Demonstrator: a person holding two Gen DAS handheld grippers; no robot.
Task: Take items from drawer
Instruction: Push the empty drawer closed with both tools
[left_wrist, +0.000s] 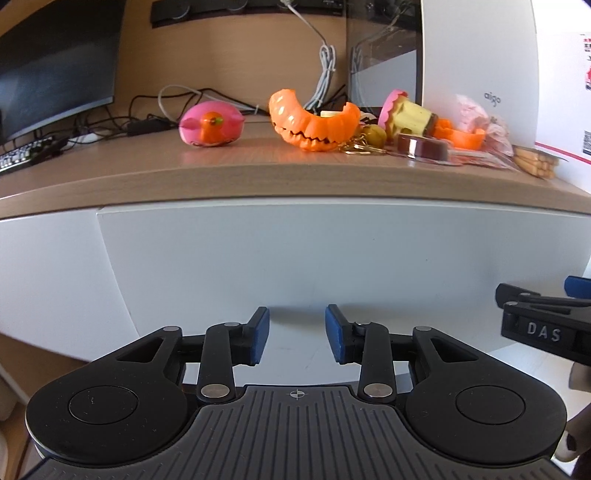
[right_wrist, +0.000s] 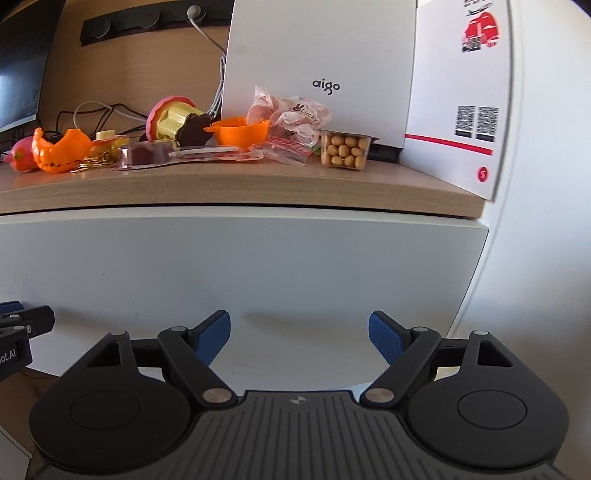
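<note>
The white drawer front (left_wrist: 295, 258) (right_wrist: 240, 266) is shut below the wooden desk edge. My left gripper (left_wrist: 297, 338) stands open right in front of it, nothing between its blue pads. In the right wrist view my right gripper (right_wrist: 299, 339) is open wider, also empty, facing the same front. On the desktop lie a pink toy (left_wrist: 211, 124), an orange pumpkin jaw (left_wrist: 314, 123) (right_wrist: 61, 149), a pink and yellow cupcake toy (left_wrist: 408, 116) (right_wrist: 173, 120), an orange bowl piece (right_wrist: 238, 131), a clear tub of round snacks (right_wrist: 345, 149) and a pink wrapped packet (right_wrist: 291, 114).
A white "aigo" box (right_wrist: 321, 70) and a white carton with red print (right_wrist: 461, 92) stand at the back right. A monitor (left_wrist: 55, 62), keyboard (left_wrist: 22, 157) and cables (left_wrist: 325, 74) sit at the left. The right gripper's side shows at the left view's edge (left_wrist: 543, 325).
</note>
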